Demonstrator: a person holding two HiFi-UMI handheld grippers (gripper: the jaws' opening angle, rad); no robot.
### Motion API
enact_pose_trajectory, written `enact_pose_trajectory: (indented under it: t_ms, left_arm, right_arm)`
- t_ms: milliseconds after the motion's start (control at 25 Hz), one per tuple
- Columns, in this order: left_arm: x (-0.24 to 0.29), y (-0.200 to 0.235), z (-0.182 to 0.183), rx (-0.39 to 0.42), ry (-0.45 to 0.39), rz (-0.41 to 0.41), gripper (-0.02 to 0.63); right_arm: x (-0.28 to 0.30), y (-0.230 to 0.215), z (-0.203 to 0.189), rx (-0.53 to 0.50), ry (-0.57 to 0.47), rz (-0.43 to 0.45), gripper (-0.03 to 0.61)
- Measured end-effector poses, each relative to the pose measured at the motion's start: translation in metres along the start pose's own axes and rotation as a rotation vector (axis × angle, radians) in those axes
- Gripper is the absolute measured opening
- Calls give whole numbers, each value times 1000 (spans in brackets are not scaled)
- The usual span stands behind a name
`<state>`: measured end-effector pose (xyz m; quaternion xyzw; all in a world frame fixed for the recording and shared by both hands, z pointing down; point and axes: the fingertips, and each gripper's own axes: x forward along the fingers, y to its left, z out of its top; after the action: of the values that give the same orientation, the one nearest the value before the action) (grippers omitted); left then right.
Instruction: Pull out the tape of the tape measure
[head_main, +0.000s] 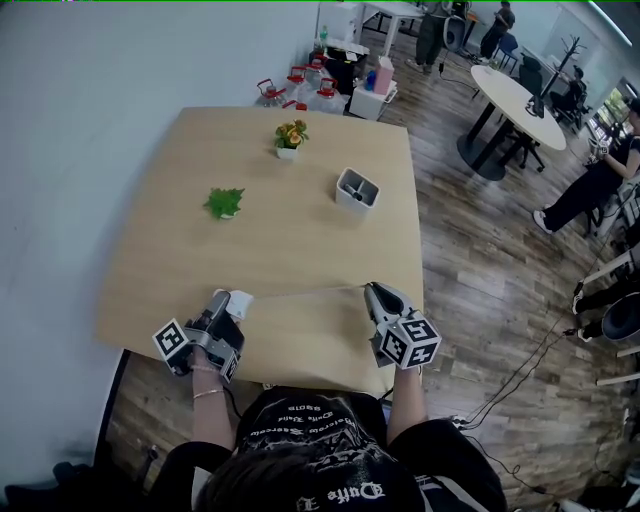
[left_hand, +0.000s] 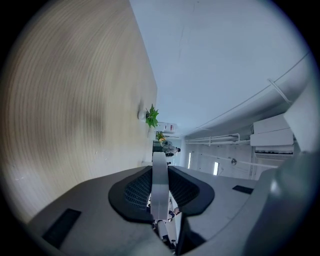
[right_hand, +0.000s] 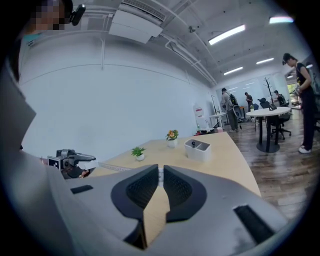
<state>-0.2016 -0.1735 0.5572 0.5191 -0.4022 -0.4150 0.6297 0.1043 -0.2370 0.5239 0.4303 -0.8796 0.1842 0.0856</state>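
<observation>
Along the near edge of the light wooden table (head_main: 300, 150), toward its near left corner, the white tape measure case (head_main: 241, 300) is held in the left gripper (head_main: 230, 302). In the left gripper view the jaws are seen closed onto the case (left_hand: 159, 182), which is clamped edge-on between them. A pale narrow tape (head_main: 305, 292) is drawn out level from the case, parallel to the near edge, to the right gripper (head_main: 371, 291) toward the near right corner. That gripper's jaws are nearly together, with a thin pale sliver pinched at the tips, judged to be the tape's end. The case is judged light, rigid and smooth-sided, so it is best held across its flat faces, as now; an off-axis pull would be expected to twist it in the grip. The tape is judged thin, springy and slick: stiff over a short span, likely to sag or buckle over a long one, and drawn back by a return spring. A hold at the end tab is advised, with the pull in line with the case mouth. A slip there would be expected to let the tape snap back.
</observation>
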Motion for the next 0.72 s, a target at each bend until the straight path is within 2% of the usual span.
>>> enact_pose_trajectory:
  t_ms: [720]
  left_arm:
    - [6, 16, -6, -40, 4, 17, 94]
  right_arm:
    - [3, -12, -8, 17, 21, -13, 37]
